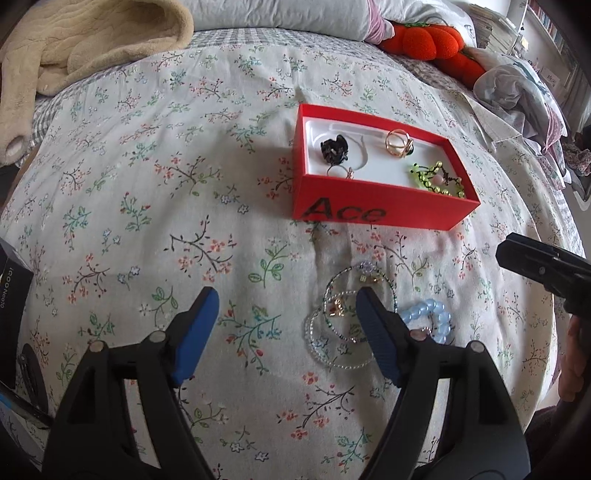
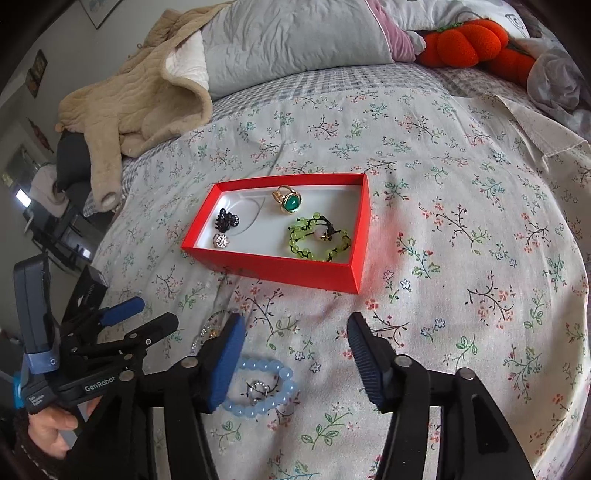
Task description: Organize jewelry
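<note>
A red box [image 1: 369,201] [image 2: 280,269] sits on the floral bedspread. It holds a black hair clip [image 1: 332,149] [image 2: 227,219], a gold ring with a green stone [image 2: 289,201] [image 1: 398,143], a small silver ring [image 2: 221,242] and a green bead bracelet [image 1: 437,178] [image 2: 317,238]. In front of the box lie a light blue bead bracelet [image 1: 430,319] [image 2: 264,387] and clear beaded strands with charms [image 1: 341,314]. My left gripper [image 1: 286,314] is open and empty, its right finger over the strands. My right gripper [image 2: 295,345] is open and empty, beside the blue bracelet.
A beige fleece garment [image 2: 140,96] and a grey pillow [image 2: 291,33] lie at the bed's far side. An orange plush [image 1: 428,40] and crumpled clothes [image 1: 517,88] are at the far right. A black box [image 1: 13,291] sits at the left edge.
</note>
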{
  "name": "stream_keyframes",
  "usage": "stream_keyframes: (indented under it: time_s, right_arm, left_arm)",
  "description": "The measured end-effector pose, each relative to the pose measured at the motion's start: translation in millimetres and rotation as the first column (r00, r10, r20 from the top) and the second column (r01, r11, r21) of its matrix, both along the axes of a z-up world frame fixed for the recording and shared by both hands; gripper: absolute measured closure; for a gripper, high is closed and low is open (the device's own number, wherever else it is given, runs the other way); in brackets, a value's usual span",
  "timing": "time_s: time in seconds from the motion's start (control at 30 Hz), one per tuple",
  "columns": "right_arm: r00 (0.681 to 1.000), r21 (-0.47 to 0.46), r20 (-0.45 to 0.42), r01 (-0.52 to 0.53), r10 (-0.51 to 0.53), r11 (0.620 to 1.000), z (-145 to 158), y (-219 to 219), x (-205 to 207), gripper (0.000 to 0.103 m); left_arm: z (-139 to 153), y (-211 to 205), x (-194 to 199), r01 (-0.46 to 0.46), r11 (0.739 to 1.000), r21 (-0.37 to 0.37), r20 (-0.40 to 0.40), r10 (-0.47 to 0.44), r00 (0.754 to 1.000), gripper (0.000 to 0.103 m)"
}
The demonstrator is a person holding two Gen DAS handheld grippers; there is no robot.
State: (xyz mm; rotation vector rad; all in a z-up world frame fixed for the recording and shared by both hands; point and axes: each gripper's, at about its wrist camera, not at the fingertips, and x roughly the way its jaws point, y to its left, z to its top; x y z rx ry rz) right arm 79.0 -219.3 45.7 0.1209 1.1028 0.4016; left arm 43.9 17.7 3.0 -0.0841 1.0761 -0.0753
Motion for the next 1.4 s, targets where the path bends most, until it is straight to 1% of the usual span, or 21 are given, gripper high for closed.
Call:
stream_keyframes:
  time_s: [0.17, 0.37, 0.43, 0.53, 0.57, 0.63, 0.67, 0.73, 0.8, 0.93, 1.0, 1.07, 1.13, 1.17, 1.2, 1.3, 1.4]
  right_arm:
    - [0.999, -0.019, -0.045, -0.004, 0.003, 1.0, -7.7, -3.4, -6.7, 0.038]
    - [0.993, -0.077, -0.115, -0.016, 0.007, 0.997, -24.2, -1.2, -13.2, 0.037]
    - [0.99, -0.094, -0.142, -0.017, 0.003, 0.995, -30.5, -0.2, -14.3, 0.037]
    - [0.986, -0.103, -0.169, -0.023, 0.005, 0.994, -36.5, 1.7, -14.0, 0.037]
    - [0.985, -0.107, -0.171, -0.026, 0.007, 0.994, -37.0, 2.7, -13.6, 0.037]
    - [0.985, -0.11, -0.171, -0.03, 0.011, 0.993, -37.7, 4.6, -13.7, 0.037]
    - [0.985, -0.11, -0.172, -0.031, 0.011, 0.993, -37.8, 5.8, -13.4, 0.037]
    - [0.984, -0.106, -0.177, -0.032, 0.013, 0.994, -38.4, 7.3, -12.6, 0.037]
    - [0.984, -0.104, -0.178, -0.036, 0.017, 0.994, -38.7, 10.3, -11.2, 0.037]
    - [0.984, -0.103, -0.176, -0.041, 0.022, 0.994, -39.0, 15.2, -9.3, 0.037]
    - [0.984, -0.096, -0.174, -0.04, 0.023, 0.995, -39.1, 18.6, -8.0, 0.037]
    - [0.984, -0.087, -0.174, -0.039, 0.023, 0.995, -39.6, 22.2, -6.5, 0.037]
    - [0.984, -0.08, -0.177, -0.037, 0.022, 0.996, -40.6, 26.5, -4.7, 0.037]
    - [0.984, -0.075, -0.178, -0.036, 0.022, 0.997, -41.1, 29.0, -4.0, 0.037]
    - [0.983, -0.07, -0.18, -0.035, 0.022, 0.997, -41.7, 31.5, -3.0, 0.037]
    - [0.983, -0.053, -0.182, -0.032, 0.022, 0.998, -43.3, 40.3, -0.2, 0.037]
    - [0.983, -0.036, -0.183, -0.025, 0.018, 0.999, -45.1, 49.9, 3.1, 0.037]
  left_arm:
    - [-11.6, 10.1, -5.0, -0.023, 1.0, -0.001, -0.067, 0.023, 0.998, 0.026]
    - [-19.9, 17.1, -6.8, -0.043, 0.998, -0.042, -0.124, 0.037, 0.992, 0.026]
    - [-22.4, 18.1, -5.6, -0.048, 0.997, -0.059, -0.141, 0.039, 0.989, 0.026]
    - [-25.6, 19.6, -3.1, -0.06, 0.992, -0.115, -0.165, 0.04, 0.985, 0.027]
    - [-26.7, 20.2, -2.2, -0.065, 0.988, -0.137, -0.172, 0.041, 0.984, 0.029]
    - [-30.1, 20.3, 0.6, -0.074, 0.982, -0.172, -0.192, 0.04, 0.981, 0.043]
    - [-32.4, 19.7, 1.8, -0.078, 0.979, -0.186, -0.202, 0.04, 0.979, 0.046]
    - [-36.3, 17.2, 4.1, -0.082, 0.975, -0.204, -0.217, 0.037, 0.975, 0.058]
    - [-38.0, 13.4, 5.7, -0.081, 0.975, -0.205, -0.218, 0.035, 0.975, 0.062]
    - [-40.5, 2.2, 10.0, -0.058, 0.973, -0.222, -0.223, 0.007, 0.975, 0.074]
    - [-43.4, -6.8, 10.7, -0.038, 0.977, -0.21, -0.228, -0.012, 0.974, 0.076]
    - [-44.7, -13.9, 11.0, -0.022, 0.986, -0.167, -0.224, -0.016, 0.975, 0.081]
    - [-45.2, -18.2, 10.8, -0.013, 0.991, -0.133, -0.217, -0.016, 0.976, 0.089]
    - [-45.3, -19.5, 10.8, -0.009, 0.992, -0.124, -0.216, -0.018, 0.976, 0.091]
    - [-45.4, -20.3, 11.1, -0.005, 0.993, -0.117, -0.215, -0.02, 0.976, 0.096]
    - [-44.7, -18.6, 12.1, -0.006, 0.993, -0.119, -0.215, -0.02, 0.976, 0.098]
    - [-43.8, -16.7, 10.6, -0.002, 0.992, -0.123, -0.212, -0.024, 0.977, 0.098]
